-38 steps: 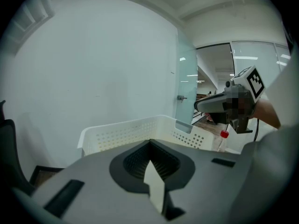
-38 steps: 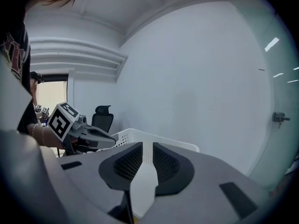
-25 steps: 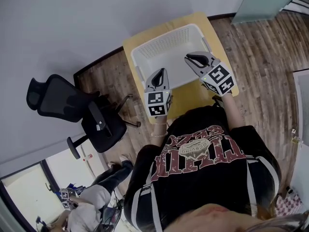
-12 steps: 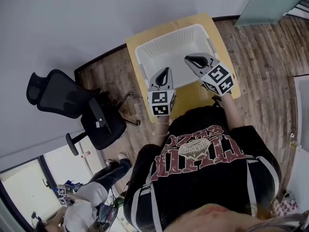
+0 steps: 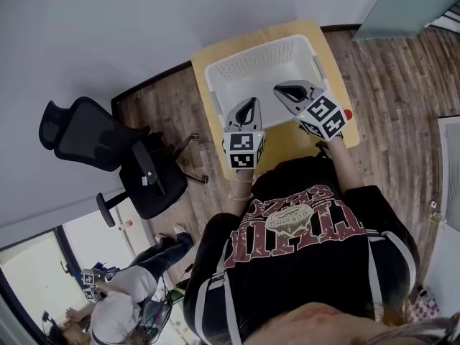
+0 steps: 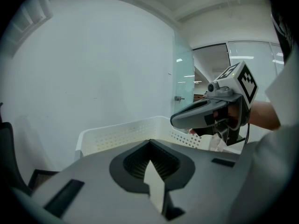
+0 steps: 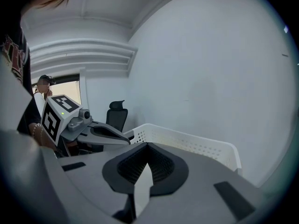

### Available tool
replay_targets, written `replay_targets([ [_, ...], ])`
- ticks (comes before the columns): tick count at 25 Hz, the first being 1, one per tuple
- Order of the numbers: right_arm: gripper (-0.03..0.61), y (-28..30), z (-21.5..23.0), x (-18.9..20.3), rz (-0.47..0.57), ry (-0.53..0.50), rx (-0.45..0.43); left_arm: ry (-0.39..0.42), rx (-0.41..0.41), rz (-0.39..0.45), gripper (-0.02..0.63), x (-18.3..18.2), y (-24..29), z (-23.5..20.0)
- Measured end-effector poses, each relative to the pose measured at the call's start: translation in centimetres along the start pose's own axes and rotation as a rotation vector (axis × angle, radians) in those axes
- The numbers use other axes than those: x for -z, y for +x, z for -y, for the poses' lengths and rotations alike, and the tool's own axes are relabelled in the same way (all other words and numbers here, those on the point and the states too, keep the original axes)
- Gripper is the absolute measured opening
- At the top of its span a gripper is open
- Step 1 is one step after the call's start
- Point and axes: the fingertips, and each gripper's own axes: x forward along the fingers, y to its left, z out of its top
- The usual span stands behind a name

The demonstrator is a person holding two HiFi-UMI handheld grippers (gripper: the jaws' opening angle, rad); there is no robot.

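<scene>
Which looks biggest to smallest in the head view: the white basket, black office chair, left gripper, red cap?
1. black office chair
2. white basket
3. left gripper, which is held nearer the camera than the rest, so its size is likely flattered
4. red cap, only a dot beside the right gripper

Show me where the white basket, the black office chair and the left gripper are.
white basket (image 5: pixel 259 54), head view, on its perforated far wall.
black office chair (image 5: pixel 80 131), head view, on the backrest.
left gripper (image 5: pixel 249 103), head view, at the tips of its jaws.
</scene>
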Motion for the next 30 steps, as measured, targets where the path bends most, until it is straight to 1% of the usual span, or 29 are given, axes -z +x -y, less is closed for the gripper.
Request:
replay_targets([
  [6, 0.017, 0.47, -0.49, 0.58, -0.023, 0.003, -0.018, 0.002, 0.004, -0.001, 0.044, 0.1, -0.03, -0.01],
  [19, 0.015, 0.19, -0.54, 0.74, -0.018, 0.011, -0.019, 0.009, -0.001, 0.001, 0.044, 0.1, -0.12, 0.26],
  [30, 0.015, 0.49, -0.63, 1.09, -0.036, 0.004, -0.038, 0.008, -0.001, -0.006, 0.044, 0.13, 0.17, 0.05],
])
